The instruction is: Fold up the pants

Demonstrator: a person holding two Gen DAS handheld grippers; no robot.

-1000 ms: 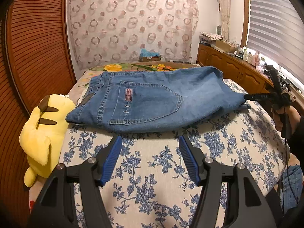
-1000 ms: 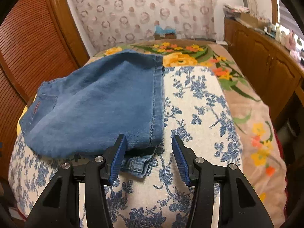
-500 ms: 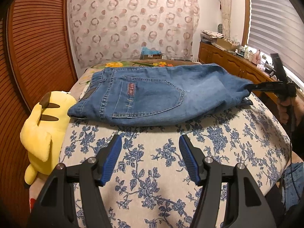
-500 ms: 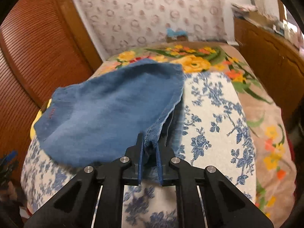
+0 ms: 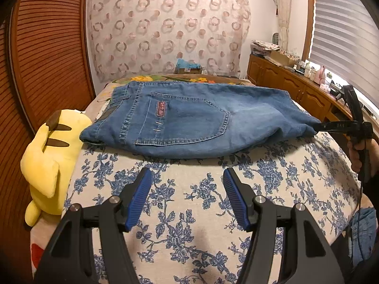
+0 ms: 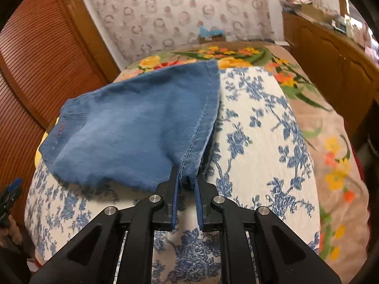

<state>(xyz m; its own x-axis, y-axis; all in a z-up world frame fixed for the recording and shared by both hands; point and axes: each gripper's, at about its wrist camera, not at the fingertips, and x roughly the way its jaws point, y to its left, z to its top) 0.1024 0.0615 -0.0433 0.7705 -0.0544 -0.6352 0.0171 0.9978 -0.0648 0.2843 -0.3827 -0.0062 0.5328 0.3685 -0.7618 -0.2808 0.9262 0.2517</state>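
Observation:
Blue denim pants (image 5: 189,120) lie folded across the bed, waistband at the left, back pocket up. My left gripper (image 5: 187,189) is open and empty, hovering over the bedspread just in front of the pants. My right gripper (image 6: 187,179) is shut on the hem corner of the pants (image 6: 142,127) and lifts that end off the bed. It also shows in the left wrist view (image 5: 331,126) at the right end of the denim.
The bed has a blue-flowered white cover (image 5: 189,213) and an orange-flowered blanket (image 6: 319,118) beyond. A yellow plush toy (image 5: 47,156) lies at the left edge. A wooden slatted door (image 5: 47,47) stands left, wooden cabinets (image 5: 296,90) right.
My right gripper closed on the hem corner of the pants and raised it. The left gripper stayed open and drew back slightly.

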